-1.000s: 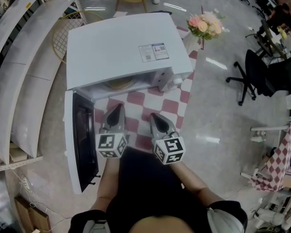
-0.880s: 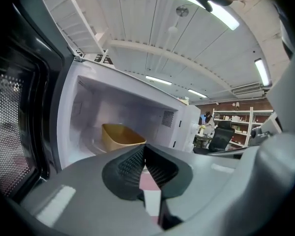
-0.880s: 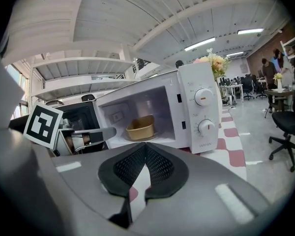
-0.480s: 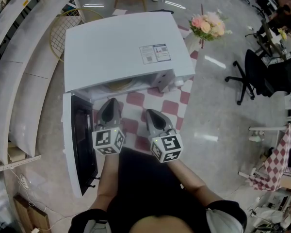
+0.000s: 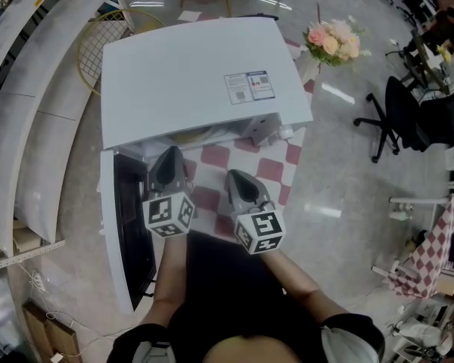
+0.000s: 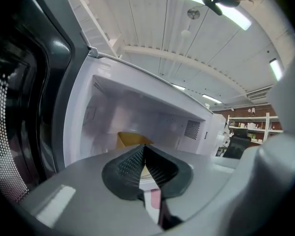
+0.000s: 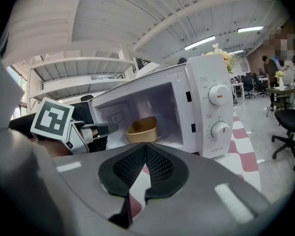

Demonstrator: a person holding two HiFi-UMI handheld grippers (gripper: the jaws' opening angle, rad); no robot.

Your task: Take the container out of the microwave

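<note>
Head view: the left tool and right tool point at the microwave, its door swung open; left gripper view — jaws pressed together, empty, the tan container inside the microwave; right gripper view — jaws likewise together, empty.

We hold our left gripper and right gripper out ahead, side by side, pointing slightly downward. Each has its jaws pressed together, nothing between them.
</note>
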